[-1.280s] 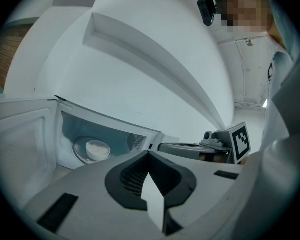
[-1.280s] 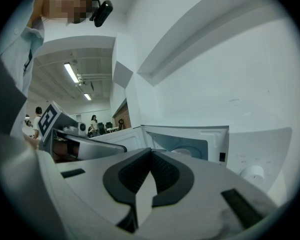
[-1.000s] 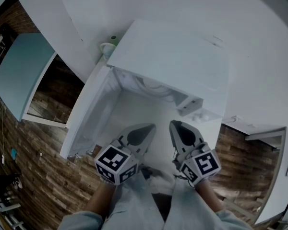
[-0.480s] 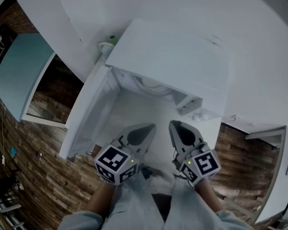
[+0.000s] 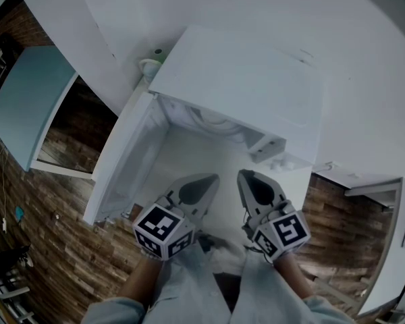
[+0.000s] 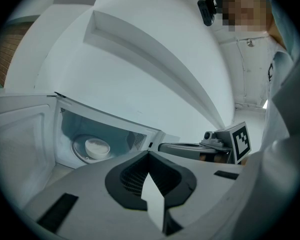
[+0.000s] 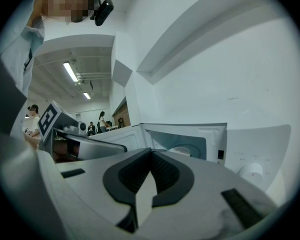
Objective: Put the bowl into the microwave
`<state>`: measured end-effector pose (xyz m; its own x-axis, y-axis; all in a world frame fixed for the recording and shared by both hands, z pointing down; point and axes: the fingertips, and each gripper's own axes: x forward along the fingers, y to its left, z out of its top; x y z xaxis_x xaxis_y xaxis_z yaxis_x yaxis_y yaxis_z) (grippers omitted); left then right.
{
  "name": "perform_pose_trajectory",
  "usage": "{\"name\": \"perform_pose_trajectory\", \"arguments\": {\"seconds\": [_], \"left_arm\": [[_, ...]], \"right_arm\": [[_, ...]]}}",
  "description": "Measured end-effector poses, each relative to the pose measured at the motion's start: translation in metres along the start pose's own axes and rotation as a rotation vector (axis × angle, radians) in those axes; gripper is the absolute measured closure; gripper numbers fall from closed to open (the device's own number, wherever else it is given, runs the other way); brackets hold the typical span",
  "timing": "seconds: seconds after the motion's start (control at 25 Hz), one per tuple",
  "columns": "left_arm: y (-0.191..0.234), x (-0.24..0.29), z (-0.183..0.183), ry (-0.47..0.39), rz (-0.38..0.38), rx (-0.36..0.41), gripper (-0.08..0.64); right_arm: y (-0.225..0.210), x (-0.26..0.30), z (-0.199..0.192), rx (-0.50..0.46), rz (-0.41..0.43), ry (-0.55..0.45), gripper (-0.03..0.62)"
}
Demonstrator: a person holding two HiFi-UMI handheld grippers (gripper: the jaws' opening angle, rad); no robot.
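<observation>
The white microwave [image 5: 243, 86] stands with its door [image 5: 121, 160] swung open to the left. In the left gripper view a white bowl [image 6: 97, 146] sits on the turntable inside the cavity; the right gripper view shows the bowl [image 7: 181, 151] there too. My left gripper [image 5: 202, 183] and right gripper [image 5: 246, 179] hang side by side just in front of the opening. Both are shut with nothing between the jaws, which meet at the tips [image 6: 149, 155] [image 7: 151, 150]. From the head view the bowl is hidden under the microwave's top.
A small green-capped object [image 5: 155, 61] stands behind the microwave's left corner. A pale blue panel [image 5: 27, 100] lies at the left over wooden floor. A white shelf [image 5: 391, 208] is at the right. The microwave's knob [image 7: 251, 171] shows right of the cavity. People [image 7: 101, 120] stand far off.
</observation>
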<state>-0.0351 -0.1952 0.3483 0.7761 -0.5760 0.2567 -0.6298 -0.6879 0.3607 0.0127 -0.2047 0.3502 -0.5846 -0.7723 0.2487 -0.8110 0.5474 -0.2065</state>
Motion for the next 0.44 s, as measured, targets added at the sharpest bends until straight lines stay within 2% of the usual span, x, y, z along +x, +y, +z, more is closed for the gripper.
{"name": "perform_pose_trajectory", "arguments": {"seconds": [0.44], "left_arm": [[0.0028,0.0003,0.0005,-0.002,-0.003,-0.006,0.561]], "right_arm": [[0.001,0.0036,-0.0019,0.0,0.005,0.011,0.594]]}}
